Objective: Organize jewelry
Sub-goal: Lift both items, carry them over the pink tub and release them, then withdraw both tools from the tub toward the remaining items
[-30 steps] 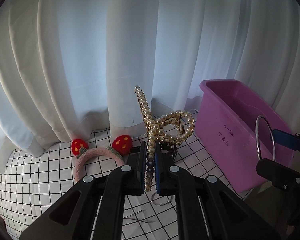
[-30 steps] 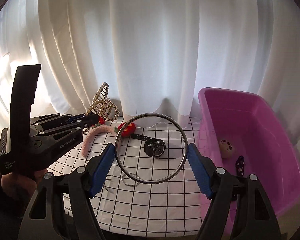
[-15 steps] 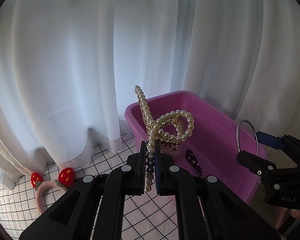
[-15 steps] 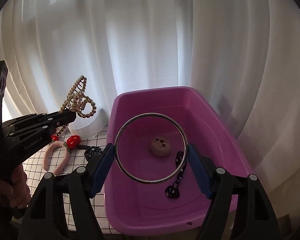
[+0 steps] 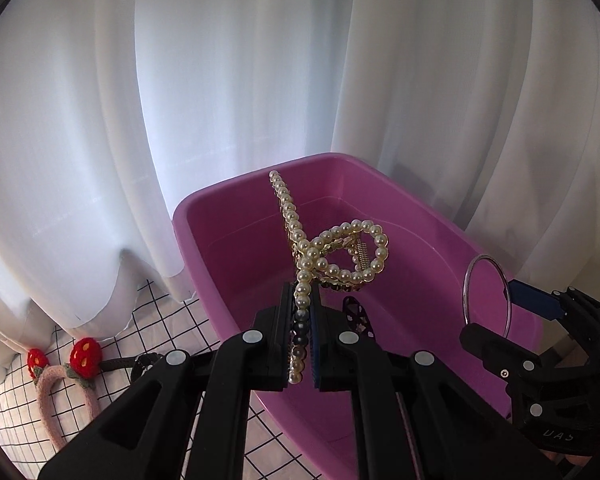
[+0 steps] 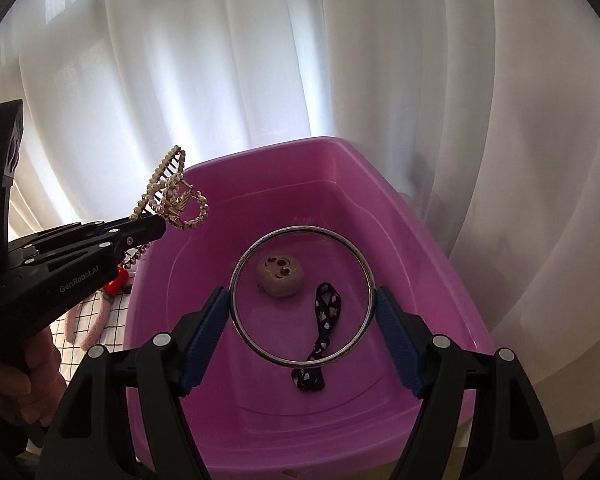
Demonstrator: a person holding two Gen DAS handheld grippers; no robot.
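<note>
My left gripper (image 5: 303, 312) is shut on a pearl hair claw (image 5: 332, 248) and holds it upright over the near left part of the pink bin (image 5: 188, 216). My right gripper (image 6: 302, 312) is shut on a silver bangle (image 6: 236, 280), held upright above the bin's middle (image 6: 428, 232). The bangle (image 5: 486, 296) and the right gripper show at the right of the left wrist view. The claw (image 6: 172, 200) and left gripper (image 6: 156, 229) show at the left of the right wrist view. In the bin lie a beige round charm (image 6: 280, 275) and a black patterned clip (image 6: 324, 312).
A pink strawberry headband (image 5: 60, 384) and a black watch (image 5: 140, 364) lie on the checked tablecloth (image 5: 172, 320) left of the bin. White curtains (image 5: 260, 80) hang close behind the table and bin.
Both grippers have swung right from over the tablecloth to over the pink bin, each still holding its item. The bin now fills both views.
</note>
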